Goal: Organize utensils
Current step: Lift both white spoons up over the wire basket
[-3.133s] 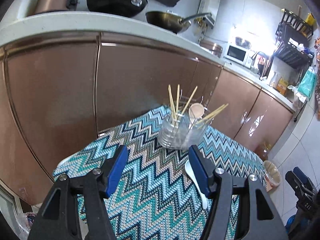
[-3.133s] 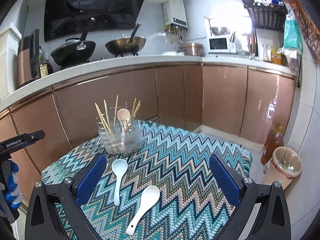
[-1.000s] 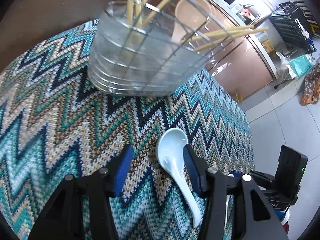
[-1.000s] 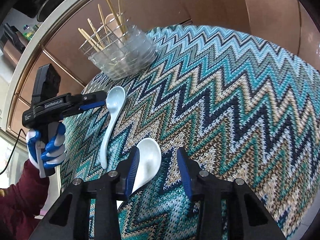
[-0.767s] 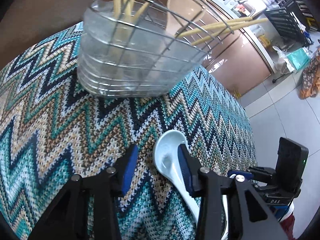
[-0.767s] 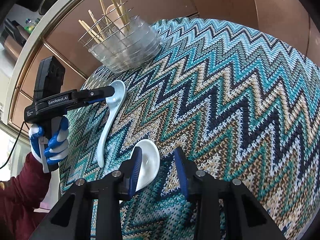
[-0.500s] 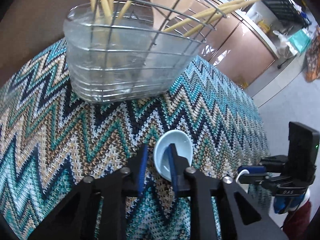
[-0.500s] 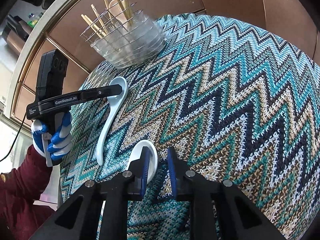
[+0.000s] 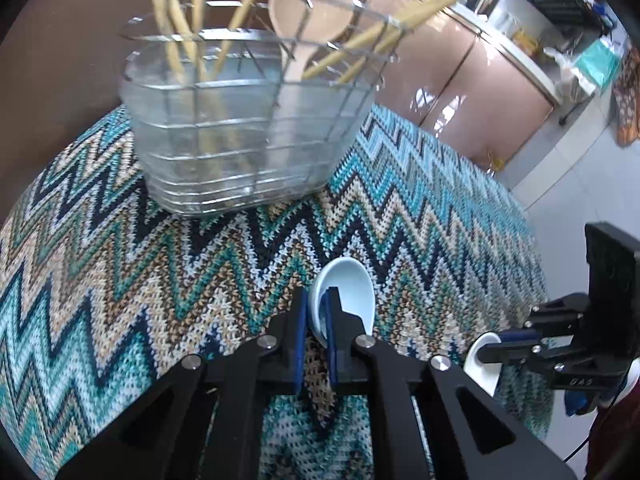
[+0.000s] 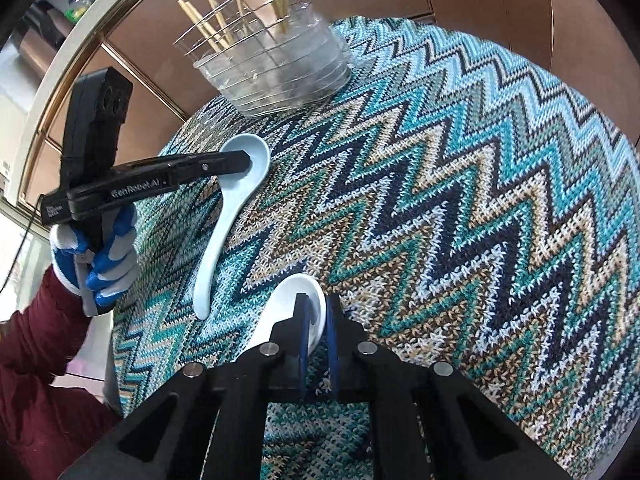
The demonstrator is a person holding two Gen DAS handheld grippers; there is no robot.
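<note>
A pale blue ceramic spoon (image 9: pixel 352 292) lies on the zigzag tablecloth (image 9: pixel 120 272); my left gripper (image 9: pixel 316 312) is shut on the rim of its bowl. It also shows in the right wrist view (image 10: pixel 244 172), with the left gripper (image 10: pixel 240 164) on it. A white ceramic spoon (image 10: pixel 292 300) lies nearer; my right gripper (image 10: pixel 316 320) is shut on its bowl rim. It shows in the left wrist view (image 9: pixel 484 364) too, with the right gripper (image 9: pixel 490 346) on it. A wire utensil basket (image 9: pixel 248 128) with chopsticks and a beige spoon stands behind both spoons.
The basket (image 10: pixel 276 68) stands near the table's far edge. Brown cabinet doors (image 9: pixel 460 92) run behind the table. A tiled floor (image 9: pixel 580 168) lies to the right of the table.
Both grippers came down from above the table and closed, the left on the blue spoon's bowl, the right on the white spoon's bowl. Both spoons still rest on the cloth.
</note>
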